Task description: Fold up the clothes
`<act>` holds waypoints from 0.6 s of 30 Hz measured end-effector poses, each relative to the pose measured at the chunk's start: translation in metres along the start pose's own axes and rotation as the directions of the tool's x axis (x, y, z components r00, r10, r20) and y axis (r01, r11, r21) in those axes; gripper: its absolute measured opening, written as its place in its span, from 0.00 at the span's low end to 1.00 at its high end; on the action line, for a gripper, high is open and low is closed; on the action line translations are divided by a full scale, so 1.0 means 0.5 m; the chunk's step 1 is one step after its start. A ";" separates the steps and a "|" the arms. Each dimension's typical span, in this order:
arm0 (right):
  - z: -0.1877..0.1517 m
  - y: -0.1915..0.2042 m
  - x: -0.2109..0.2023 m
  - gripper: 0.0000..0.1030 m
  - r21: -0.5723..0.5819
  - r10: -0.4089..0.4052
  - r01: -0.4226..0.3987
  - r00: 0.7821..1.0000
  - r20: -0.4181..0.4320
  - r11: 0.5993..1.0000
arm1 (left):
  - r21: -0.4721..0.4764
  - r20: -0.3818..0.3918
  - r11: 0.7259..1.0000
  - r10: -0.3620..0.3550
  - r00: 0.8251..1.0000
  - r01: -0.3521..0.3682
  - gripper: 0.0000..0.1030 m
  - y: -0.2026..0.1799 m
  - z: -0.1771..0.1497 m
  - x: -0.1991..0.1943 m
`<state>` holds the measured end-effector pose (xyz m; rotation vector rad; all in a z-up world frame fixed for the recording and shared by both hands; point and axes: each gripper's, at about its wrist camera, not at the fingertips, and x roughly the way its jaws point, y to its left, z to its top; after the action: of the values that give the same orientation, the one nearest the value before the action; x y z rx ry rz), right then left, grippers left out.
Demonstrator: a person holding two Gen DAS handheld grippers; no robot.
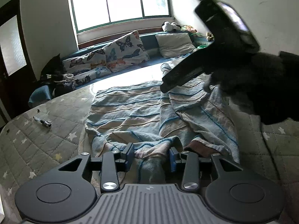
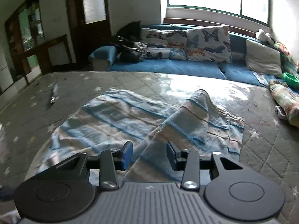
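Observation:
A blue, beige and white striped garment lies spread on a grey quilted mattress with star prints. My left gripper sits at the garment's near edge, its blue pads closed on a bunched fold. In the right wrist view my right gripper holds a strip of the same garment, which rises off the mattress from between its pads. The right gripper's black body, blurred, hangs above the garment's right half in the left wrist view. A brown patch shows at the near edge.
A pen lies on the mattress to the left. Behind the mattress stands a blue sofa with butterfly pillows and dark clothes. A colourful folded cloth and a small white box lie at the mattress's right edge.

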<state>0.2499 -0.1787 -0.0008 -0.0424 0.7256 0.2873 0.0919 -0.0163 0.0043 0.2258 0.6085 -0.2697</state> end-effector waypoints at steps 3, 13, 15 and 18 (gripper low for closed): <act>0.004 -0.014 0.025 0.30 0.025 -0.018 0.019 1.000 -0.018 1.000 | 0.013 0.005 1.000 -0.017 1.000 0.017 0.40 -0.002 0.002 0.002; -0.009 -0.041 -0.004 0.03 0.048 -0.025 0.024 1.000 0.017 0.999 | -0.004 0.002 1.000 -0.022 1.000 0.022 0.33 0.008 -0.001 0.013; -0.007 -0.047 -0.034 0.03 0.053 -0.028 0.026 0.999 0.043 0.998 | -0.011 0.002 1.000 -0.020 1.000 0.020 0.25 0.010 -0.001 0.014; -0.011 -0.070 -0.092 0.03 0.068 -0.033 0.027 0.996 0.089 0.997 | -0.031 0.004 0.999 -0.009 1.000 0.009 0.21 0.016 -0.002 0.016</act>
<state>0.2231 -0.2241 0.0234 0.0230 0.6444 0.2343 0.1000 -0.0097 -0.0002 0.1927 0.6101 -0.2694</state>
